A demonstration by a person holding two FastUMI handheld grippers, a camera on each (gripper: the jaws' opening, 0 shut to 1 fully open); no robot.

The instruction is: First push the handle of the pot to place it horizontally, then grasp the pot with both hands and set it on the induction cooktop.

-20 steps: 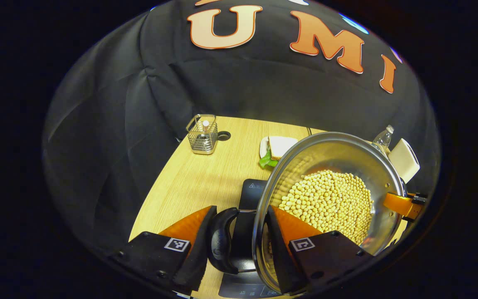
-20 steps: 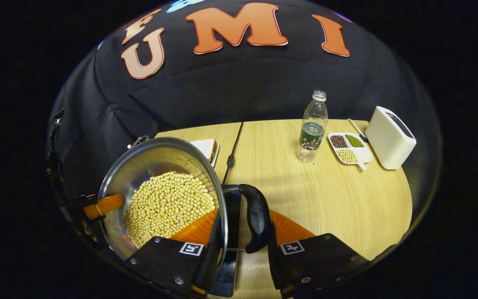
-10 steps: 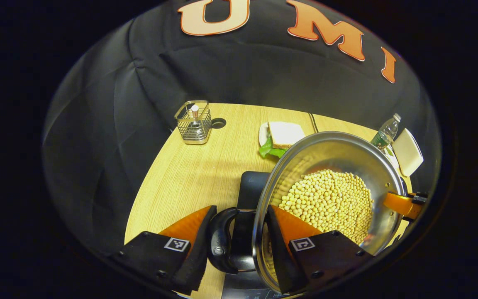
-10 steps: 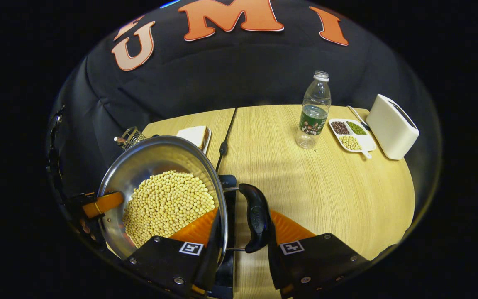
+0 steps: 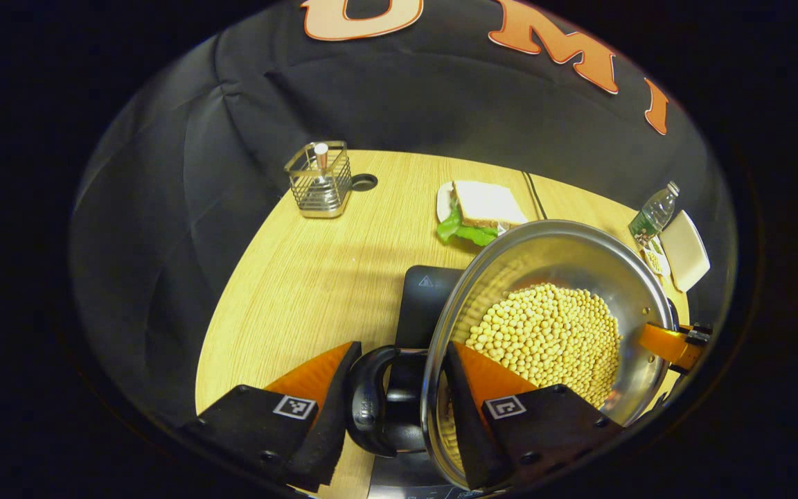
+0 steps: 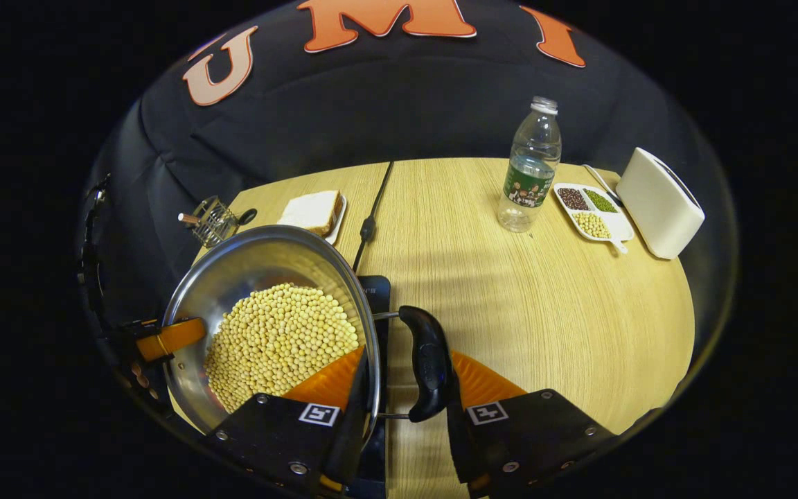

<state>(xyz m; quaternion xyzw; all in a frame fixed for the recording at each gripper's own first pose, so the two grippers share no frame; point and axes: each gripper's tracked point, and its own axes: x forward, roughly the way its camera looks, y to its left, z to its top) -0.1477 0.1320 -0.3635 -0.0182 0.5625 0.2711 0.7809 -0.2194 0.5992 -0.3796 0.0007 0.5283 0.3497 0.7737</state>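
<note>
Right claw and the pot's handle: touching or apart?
Touching. In the right gripper view, the right claw straddles the pot rim, its outer finger pressing the black handle.

We count one pot (image 6: 233, 277) of beans, one cooktop (image 5: 427, 305), two grippers, left (image 5: 392, 416) and right (image 6: 399, 416), one sandwich plate (image 5: 445, 202), one wire caddy (image 5: 319, 181), one bottle (image 6: 529, 170), one divided dish (image 6: 593, 213) and one white toaster (image 6: 659, 202).

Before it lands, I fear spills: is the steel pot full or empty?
Partly full: pale yellow beans cover the shiny steel pot's bottom, its upper wall bare.
</note>
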